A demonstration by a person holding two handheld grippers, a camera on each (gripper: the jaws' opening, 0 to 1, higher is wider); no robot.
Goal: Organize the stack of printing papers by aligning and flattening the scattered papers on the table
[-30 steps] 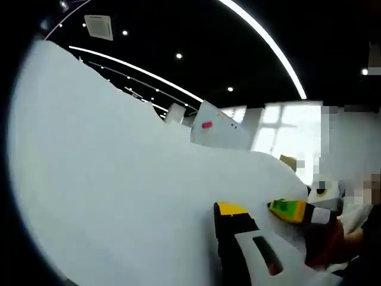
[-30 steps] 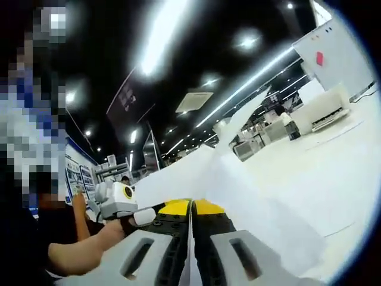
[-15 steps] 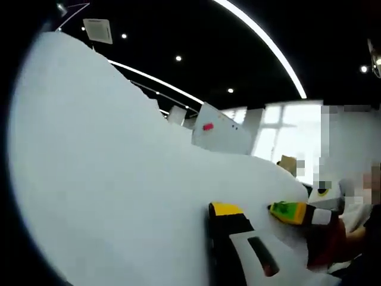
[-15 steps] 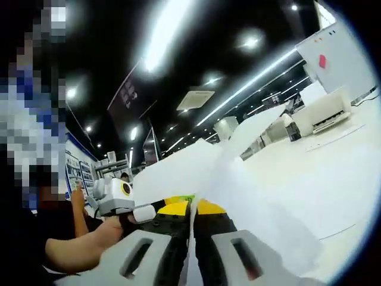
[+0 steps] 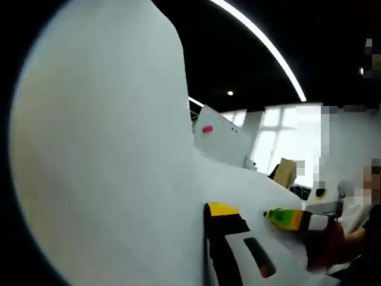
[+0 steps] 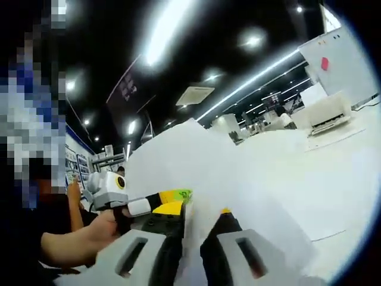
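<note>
**Both grippers up on the paper stack, sheets lifted off the table**

Biggest thing by far is the stack of printing papers (image 5: 101,179). In the left gripper view it's a huge white curved sheet right against the camera, bulging up the whole left side. In the right gripper view the same papers (image 6: 196,161) stand up in front of the jaws, with the bottom edge running down between them, so the stack is held up rather than lying flat.

Next is the table (image 6: 339,196), a white surface spreading to the right in the right gripper view. A white printer-looking box (image 6: 327,113) sits at its far end, and a whiteboard (image 6: 345,59) with a red mark stands behind it. The whiteboard (image 5: 223,134) turns up in the left gripper view too, in front of bright windows.

The left gripper (image 5: 207,238) has one black jaw with a yellow tip visible, pressed flat against the paper. The other jaw is hidden behind the sheet, so I can't tell for sure, but it looks clamped on the papers.

The right gripper (image 6: 199,220) has its jaws a little apart with the paper edge sitting in the gap, loosely open around it rather than pinching.

The person's hand (image 6: 104,229) holds the left gripper (image 6: 158,208) just left of the right one, its yellow-green tip touching the paper.
</note>
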